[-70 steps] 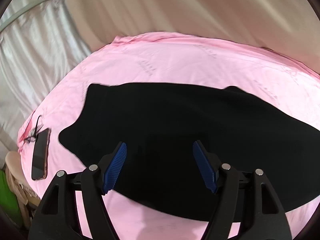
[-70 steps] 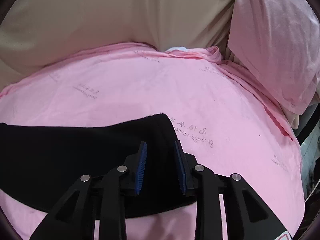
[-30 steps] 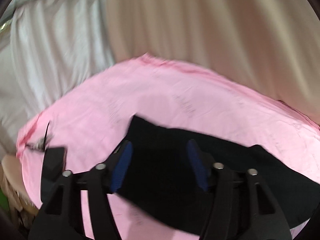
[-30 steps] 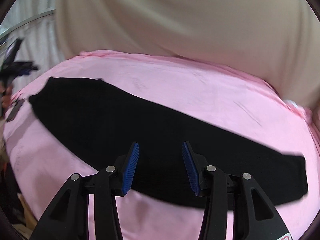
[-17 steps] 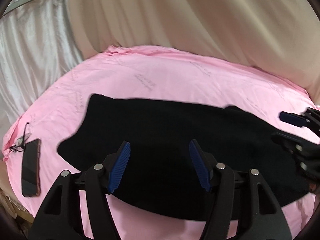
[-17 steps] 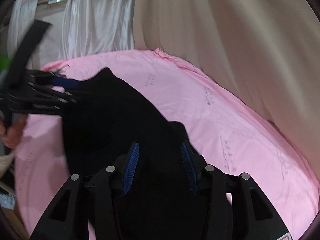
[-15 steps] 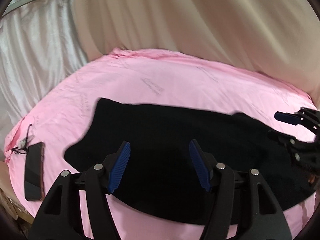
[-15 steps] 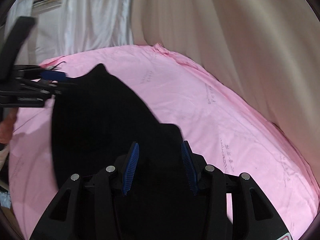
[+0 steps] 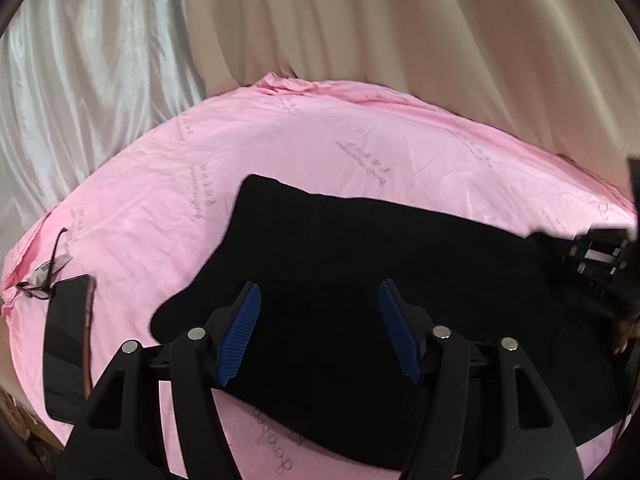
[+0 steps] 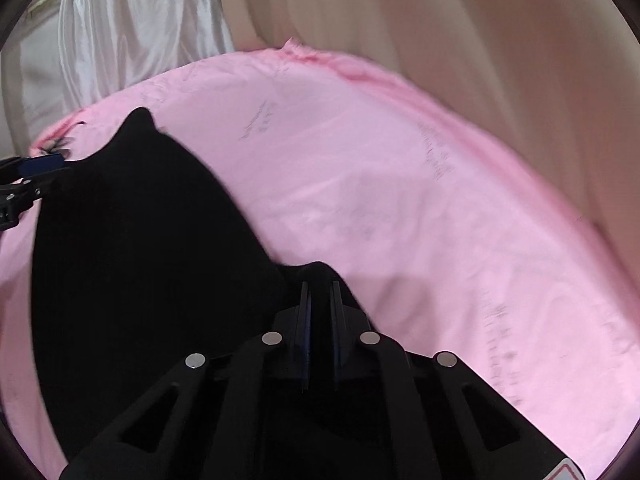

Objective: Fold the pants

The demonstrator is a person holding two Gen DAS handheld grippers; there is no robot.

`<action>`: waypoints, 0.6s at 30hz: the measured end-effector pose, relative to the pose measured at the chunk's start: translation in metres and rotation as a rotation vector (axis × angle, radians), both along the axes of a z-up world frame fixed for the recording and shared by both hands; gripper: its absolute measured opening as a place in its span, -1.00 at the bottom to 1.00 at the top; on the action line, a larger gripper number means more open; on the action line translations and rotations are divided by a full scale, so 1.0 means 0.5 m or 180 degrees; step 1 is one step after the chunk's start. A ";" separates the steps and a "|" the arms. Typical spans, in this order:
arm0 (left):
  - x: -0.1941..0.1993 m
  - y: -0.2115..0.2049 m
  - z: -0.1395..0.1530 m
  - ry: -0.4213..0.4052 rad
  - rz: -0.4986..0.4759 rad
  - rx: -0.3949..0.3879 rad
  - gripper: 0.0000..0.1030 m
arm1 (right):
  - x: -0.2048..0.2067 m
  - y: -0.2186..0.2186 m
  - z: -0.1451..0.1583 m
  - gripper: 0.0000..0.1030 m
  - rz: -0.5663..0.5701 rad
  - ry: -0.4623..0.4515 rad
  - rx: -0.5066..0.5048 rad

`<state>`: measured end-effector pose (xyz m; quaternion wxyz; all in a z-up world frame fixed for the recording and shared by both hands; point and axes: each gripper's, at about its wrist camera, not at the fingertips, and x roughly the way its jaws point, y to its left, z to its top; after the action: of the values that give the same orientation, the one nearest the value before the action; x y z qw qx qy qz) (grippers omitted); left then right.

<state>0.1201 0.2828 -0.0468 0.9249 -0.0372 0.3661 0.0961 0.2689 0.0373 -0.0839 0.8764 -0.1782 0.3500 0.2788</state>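
Observation:
Black pants (image 9: 400,280) lie folded lengthwise on a pink bedsheet (image 9: 320,148). My left gripper (image 9: 320,328) is open and empty, its blue pads just above the near edge of the pants at the waist end. My right gripper (image 10: 319,300) is shut on a raised fold of the pants (image 10: 140,240). In the left wrist view the right gripper (image 9: 600,256) shows at the right end of the pants. In the right wrist view the left gripper (image 10: 28,184) shows at the far left.
A dark phone (image 9: 66,344) and a pair of glasses (image 9: 44,276) lie on the sheet's left edge. Beige curtains (image 9: 400,20) and white curtains (image 9: 80,60) hang behind the bed. The bed edge runs along the left and near sides.
My right gripper has closed from open onto a fold of the pants. My left gripper stayed open and shifted slightly over the waist end.

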 end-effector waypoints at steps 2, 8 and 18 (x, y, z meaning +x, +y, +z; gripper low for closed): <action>0.009 -0.014 -0.007 0.0017 -0.0065 0.0022 0.16 | -0.009 -0.009 0.035 -0.94 -0.0171 -0.0337 -0.0019; 0.042 -0.055 -0.050 0.0234 -0.0204 0.0134 0.18 | 0.023 -0.005 -0.033 -1.00 -0.0439 -0.0248 -0.0413; 0.033 -0.084 -0.038 0.0256 -0.0093 0.0235 0.18 | -0.074 -0.089 -0.048 -1.00 -0.0694 -0.0219 -0.0390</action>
<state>0.1365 0.2409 -0.0658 0.9115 0.0062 0.3996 0.0975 0.2319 -0.0073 -0.1081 0.9004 -0.2019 0.3534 0.1537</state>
